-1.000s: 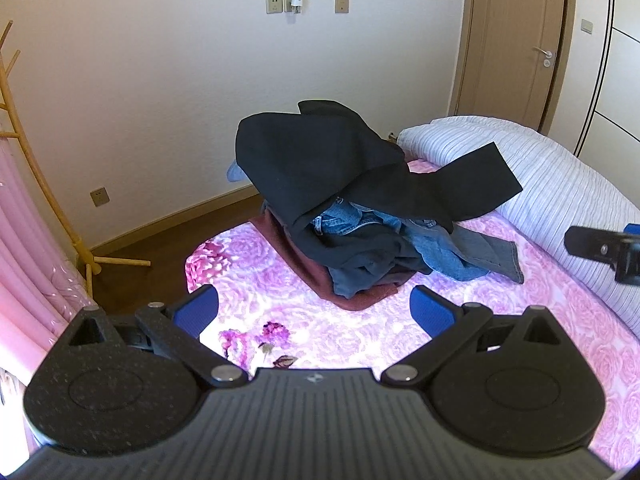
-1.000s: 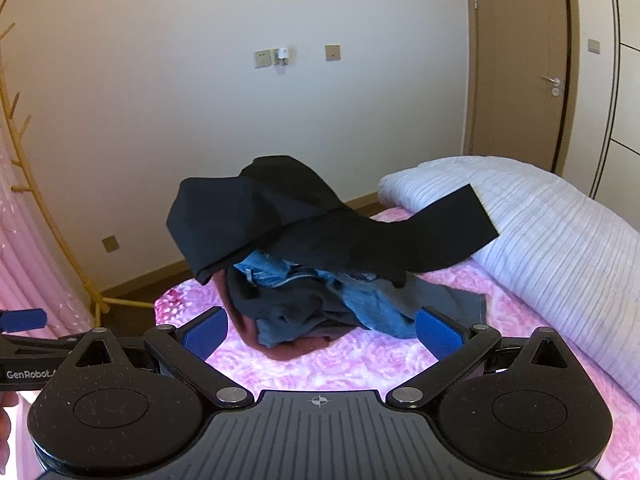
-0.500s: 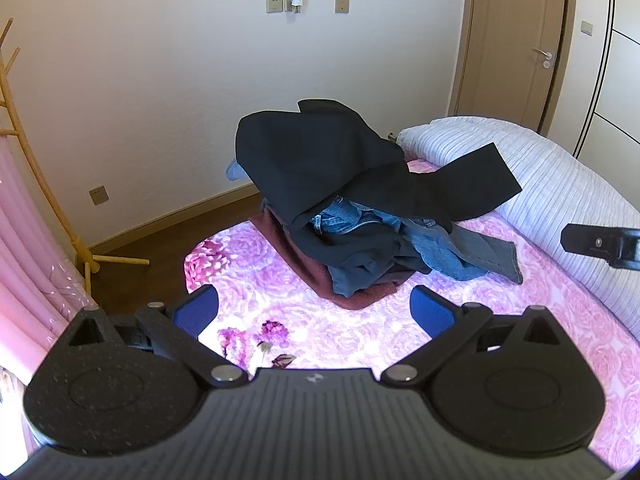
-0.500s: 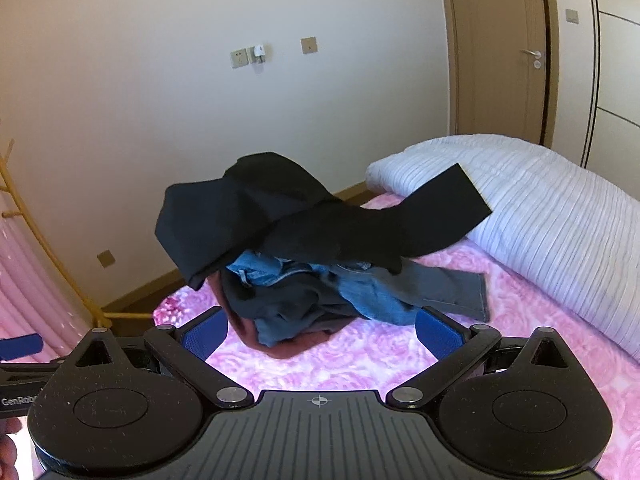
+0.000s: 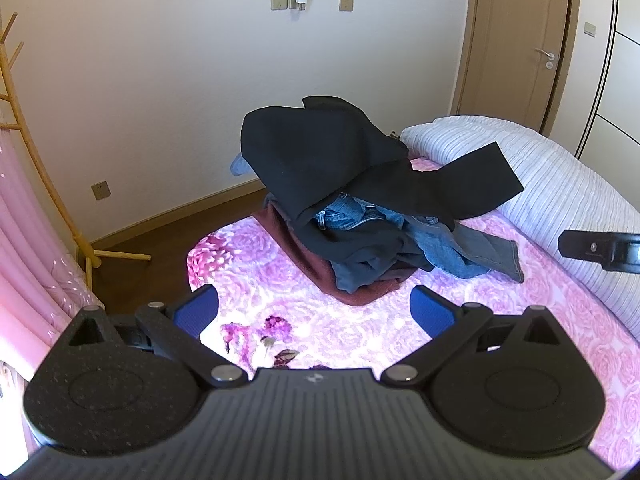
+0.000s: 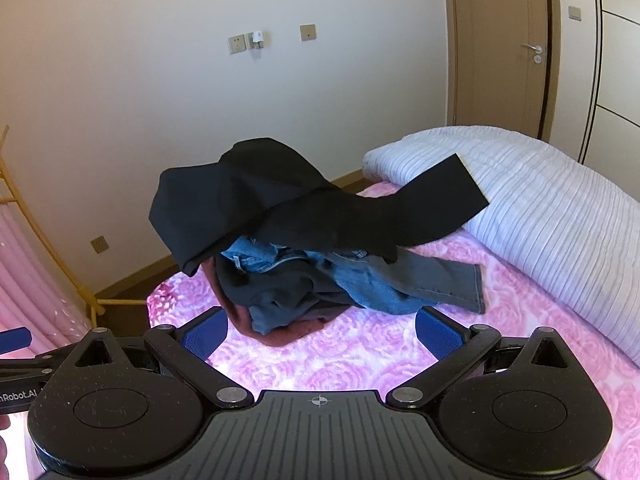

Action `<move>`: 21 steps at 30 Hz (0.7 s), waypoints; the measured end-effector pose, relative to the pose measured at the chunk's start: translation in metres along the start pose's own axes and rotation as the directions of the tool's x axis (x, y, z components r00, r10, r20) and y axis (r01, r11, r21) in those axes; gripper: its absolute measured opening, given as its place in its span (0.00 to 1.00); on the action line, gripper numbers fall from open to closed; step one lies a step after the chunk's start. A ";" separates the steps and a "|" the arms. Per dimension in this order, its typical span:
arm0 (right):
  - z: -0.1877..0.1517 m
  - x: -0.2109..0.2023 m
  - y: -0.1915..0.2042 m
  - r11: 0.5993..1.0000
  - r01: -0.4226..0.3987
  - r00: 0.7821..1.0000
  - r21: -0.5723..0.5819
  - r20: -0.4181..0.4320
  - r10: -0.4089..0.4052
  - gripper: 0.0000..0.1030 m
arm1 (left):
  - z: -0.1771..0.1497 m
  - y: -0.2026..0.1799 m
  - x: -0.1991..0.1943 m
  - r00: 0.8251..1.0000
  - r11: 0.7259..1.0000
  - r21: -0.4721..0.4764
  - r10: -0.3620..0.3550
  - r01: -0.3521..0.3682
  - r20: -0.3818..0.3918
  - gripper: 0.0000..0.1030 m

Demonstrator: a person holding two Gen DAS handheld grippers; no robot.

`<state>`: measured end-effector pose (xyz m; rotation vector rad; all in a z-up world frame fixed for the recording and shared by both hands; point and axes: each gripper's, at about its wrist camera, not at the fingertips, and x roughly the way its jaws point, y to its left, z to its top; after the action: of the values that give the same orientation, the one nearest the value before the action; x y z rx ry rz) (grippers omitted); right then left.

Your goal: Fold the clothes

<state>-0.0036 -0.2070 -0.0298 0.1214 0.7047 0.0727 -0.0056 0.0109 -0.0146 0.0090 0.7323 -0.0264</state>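
A heap of clothes lies on the pink floral bed (image 5: 320,320) (image 6: 360,352). On top is a black garment (image 5: 320,160) (image 6: 248,200), one flap stretching right onto the quilt. Under it show blue jeans (image 5: 452,248) (image 6: 384,288), a dark grey piece (image 5: 360,248) and a maroon cloth (image 5: 304,256) (image 6: 280,332). My left gripper (image 5: 314,308) stands open, short of the heap with nothing between its fingers. My right gripper (image 6: 320,330) is open too, its blue pads just in front of the heap's near edge. The right gripper's finger (image 5: 600,246) shows at the left view's right edge.
A white striped quilt (image 5: 560,184) (image 6: 540,208) lies rolled along the bed's right side. A wooden coat stand (image 5: 48,192) and pink curtain (image 5: 24,280) are at left. Wooden floor (image 5: 160,240), a wall with sockets and a closed door (image 5: 520,40) lie beyond the bed.
The right gripper has tilted down and come a little closer to the heap, which sits lower in its view. The left gripper has stayed almost still. The clothes have not moved.
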 end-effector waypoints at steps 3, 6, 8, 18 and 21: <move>0.000 0.001 0.000 1.000 0.004 1.000 -0.001 -0.004 -0.004 0.99 | 0.000 0.002 0.000 1.000 1.000 -0.005 -0.003 0.003 -0.003 0.98; -0.001 0.002 0.000 1.000 0.008 1.000 -0.001 -0.008 -0.008 0.99 | -0.001 0.002 0.000 1.000 1.000 -0.006 -0.003 0.003 -0.004 0.98; -0.002 0.002 0.000 1.000 0.011 1.000 0.000 -0.010 -0.011 0.99 | -0.002 0.002 0.000 1.000 1.000 -0.008 -0.002 0.002 -0.005 0.98; -0.001 0.004 0.003 1.000 0.003 1.000 -0.023 0.012 -0.003 0.99 | -0.003 0.003 0.001 1.000 1.000 -0.008 0.001 -0.001 -0.010 0.98; 0.001 -0.007 0.007 0.998 0.000 0.995 -0.061 0.097 0.006 0.99 | 0.001 0.003 0.002 1.000 1.000 0.003 0.002 -0.002 -0.001 0.98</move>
<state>-0.0083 -0.2010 -0.0241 0.0670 0.6043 0.0908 -0.0039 0.0142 -0.0152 0.0125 0.7331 -0.0252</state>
